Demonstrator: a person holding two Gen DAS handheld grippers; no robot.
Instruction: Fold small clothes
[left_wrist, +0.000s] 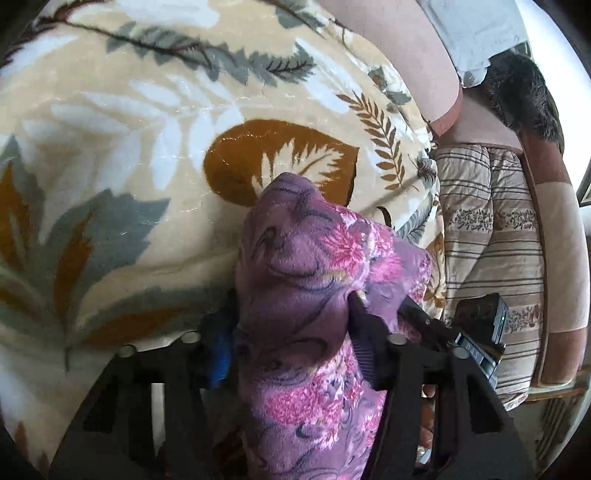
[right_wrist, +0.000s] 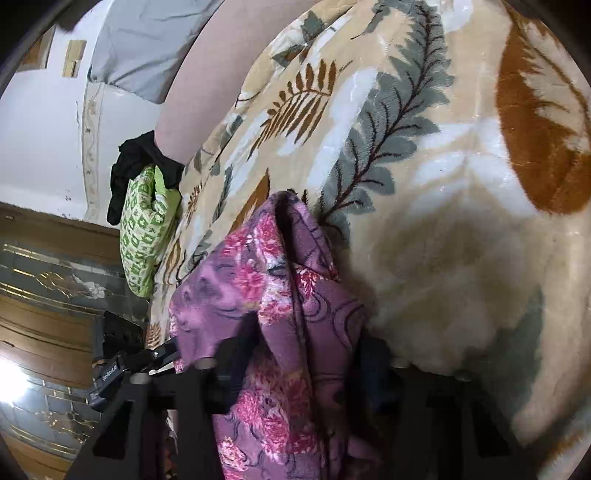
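A purple fleece garment (left_wrist: 295, 280) with pink flowers hangs bunched over the leaf-patterned blanket (left_wrist: 110, 147). My left gripper (left_wrist: 291, 336) is shut on it, with the cloth filling the gap between its black fingers (left_wrist: 365, 332). In the right wrist view the same garment (right_wrist: 266, 273) rises in a fold between the fingers (right_wrist: 236, 350) of my right gripper (right_wrist: 303, 354), which is shut on it too. The two grippers hold the cloth close together, and each shows at the edge of the other's view: the right gripper (left_wrist: 476, 332) and the left gripper (right_wrist: 125, 365).
The blanket (right_wrist: 443, 184) covers a bed. A striped quilt (left_wrist: 487, 236) lies along one side, with a dark furry thing (left_wrist: 524, 96) beyond it. A green patterned cloth (right_wrist: 147, 229) and a black cloth (right_wrist: 136, 166) sit at the other edge, near a pale pillow (right_wrist: 147, 40).
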